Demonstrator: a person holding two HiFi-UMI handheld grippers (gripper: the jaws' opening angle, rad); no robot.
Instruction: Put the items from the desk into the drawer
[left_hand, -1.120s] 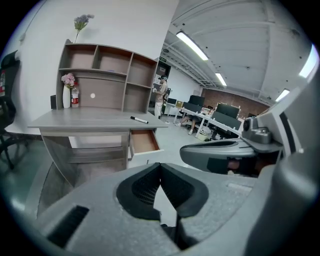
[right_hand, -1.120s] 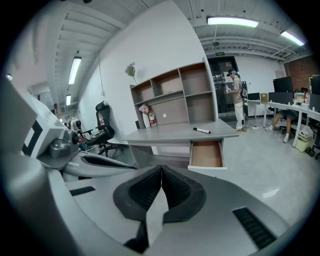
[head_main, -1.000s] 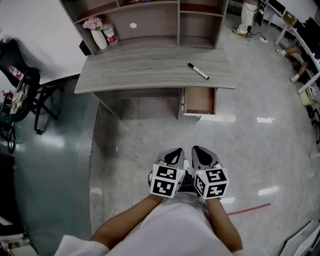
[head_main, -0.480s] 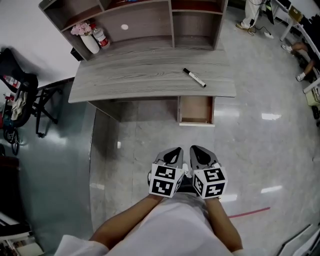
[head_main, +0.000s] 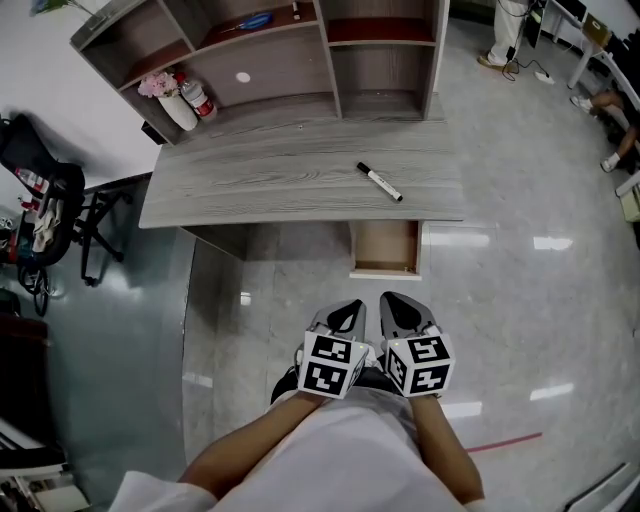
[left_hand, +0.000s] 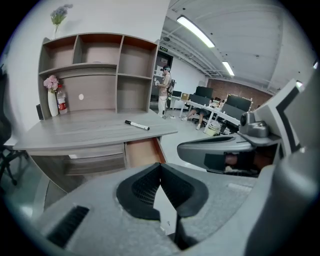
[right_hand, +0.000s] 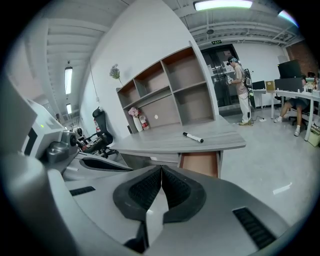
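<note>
A black-and-white marker (head_main: 379, 182) lies on the grey wooden desk (head_main: 260, 180), towards its right end; it also shows as the marker (left_hand: 136, 125) and the marker (right_hand: 192, 137) in the gripper views. Under that end the drawer (head_main: 384, 248) stands pulled out, nothing visible inside. My left gripper (head_main: 345, 316) and right gripper (head_main: 397, 312) are held side by side close to my body, well short of the desk. Both are shut with nothing between the jaws.
A hutch with open shelves (head_main: 300, 50) stands at the desk's back, with a white vase of pink flowers (head_main: 172, 98) and a bottle (head_main: 200, 100) at its left. A black chair (head_main: 45, 215) is left of the desk. People (head_main: 505, 25) stand far right.
The desk and drawer have shifted in the head view, down and left, as my head moved. Both grippers stay side by side and shut.
</note>
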